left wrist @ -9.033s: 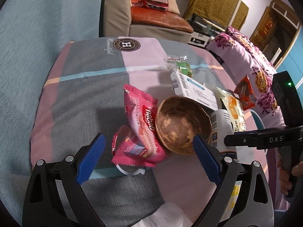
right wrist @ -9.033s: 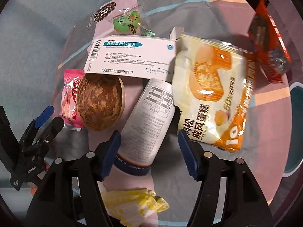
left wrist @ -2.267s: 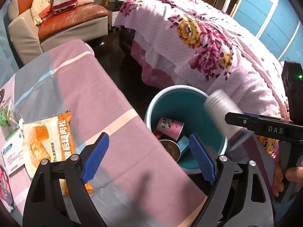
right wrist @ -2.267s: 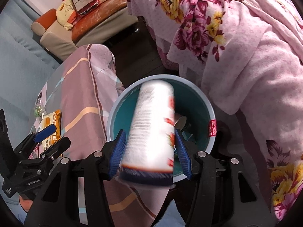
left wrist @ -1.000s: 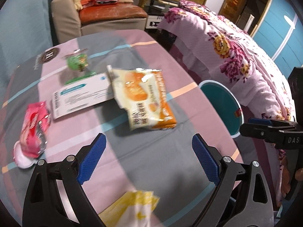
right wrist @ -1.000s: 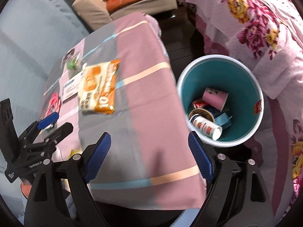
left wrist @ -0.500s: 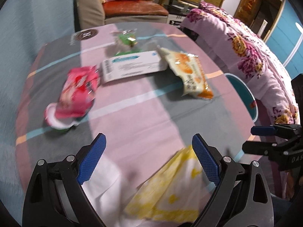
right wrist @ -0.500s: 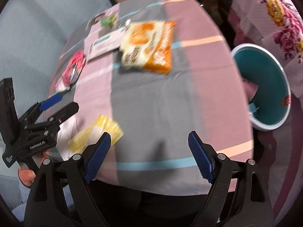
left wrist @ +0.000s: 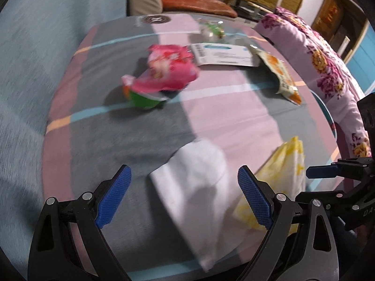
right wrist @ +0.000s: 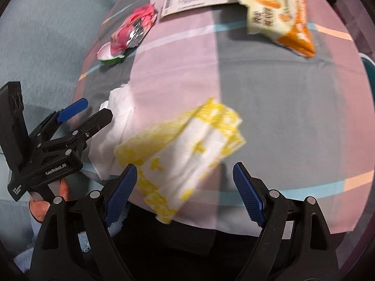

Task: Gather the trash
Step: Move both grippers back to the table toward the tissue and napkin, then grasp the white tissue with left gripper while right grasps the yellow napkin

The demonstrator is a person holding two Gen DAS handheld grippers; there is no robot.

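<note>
My left gripper (left wrist: 185,196) is open over a crumpled white tissue (left wrist: 194,180) at the near edge of the table. My right gripper (right wrist: 185,192) is open above a yellow-and-white napkin (right wrist: 185,145), nothing pressed between its pads. In the right wrist view the left gripper (right wrist: 96,109) hovers by the tissue (right wrist: 117,126). Farther back lie a pink wrapper (left wrist: 168,70) on a green cup (left wrist: 143,98), a white medicine box (left wrist: 222,55), an orange cake packet (right wrist: 279,11) and a small green sweet wrapper (left wrist: 212,27).
The round table wears a pink-and-grey cloth (left wrist: 222,117). A teal bin's rim (right wrist: 369,68) shows past the table's right edge, beside a floral bed cover (left wrist: 328,65). A sofa (left wrist: 187,2) stands behind the table, and a hand (right wrist: 44,203) holds the left gripper's handle.
The right gripper dropped the white bottle into the bin. Both grippers then swung from the bin back across the table to its near edge, where the tissue and napkin lie under them.
</note>
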